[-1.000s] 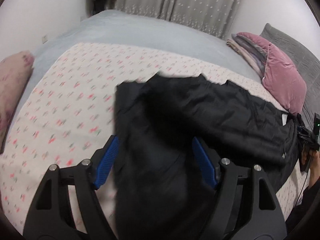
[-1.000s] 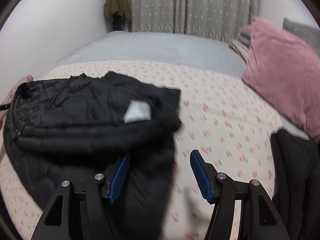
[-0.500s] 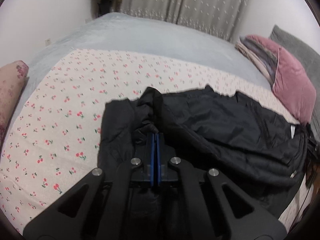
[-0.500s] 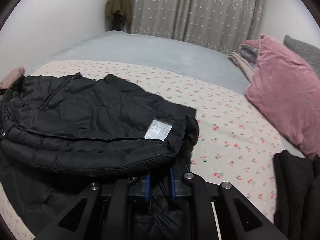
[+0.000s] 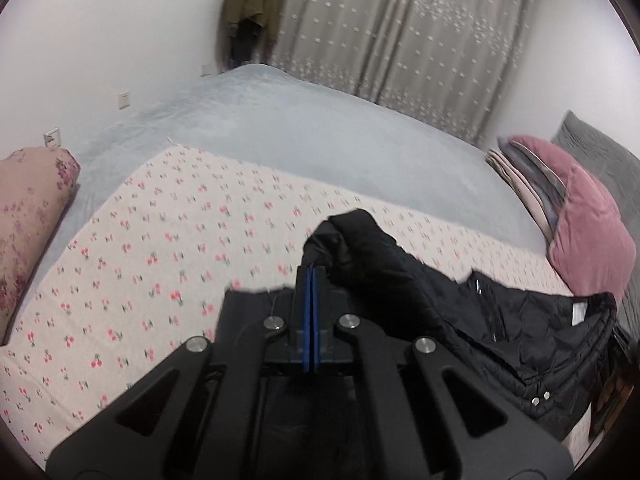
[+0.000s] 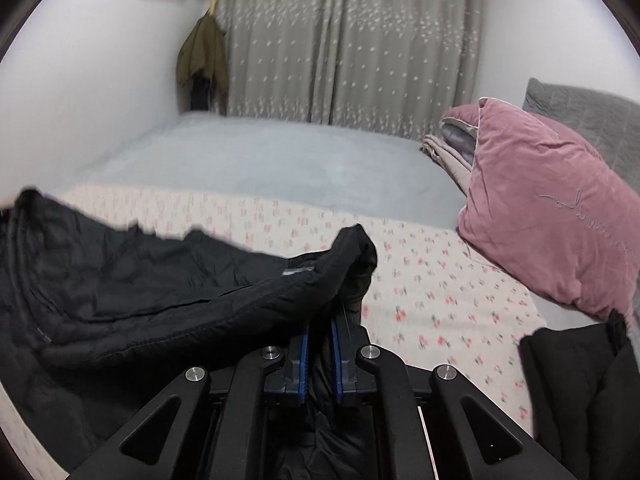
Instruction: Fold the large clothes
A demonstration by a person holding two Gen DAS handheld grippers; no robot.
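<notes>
**Black jacket pinched at both ends over the bed**

A cherry-print sheet (image 5: 168,248) covers the bed before grey curtains (image 5: 404,40). In the left wrist view, the left gripper (image 5: 311,276) has its jaws pressed together on a fold of the black jacket (image 5: 500,332), which trails off to the right toward a pink pillow (image 5: 588,240). In the right wrist view, the right gripper (image 6: 321,326) pinches the jacket's bunched edge (image 6: 352,264); the rest spreads left across the sheet.

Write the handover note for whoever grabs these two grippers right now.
Left gripper: shut on a bunch of the black jacket.
Right gripper: shut on the jacket's other end.
The jacket is held off the cherry-print sheet, sagging between the grippers.
Done: both ends gripped and raised.
Left: probably bring the held edge over, lay it flat, release. Another dark garment lies near the pink pillow.
</notes>
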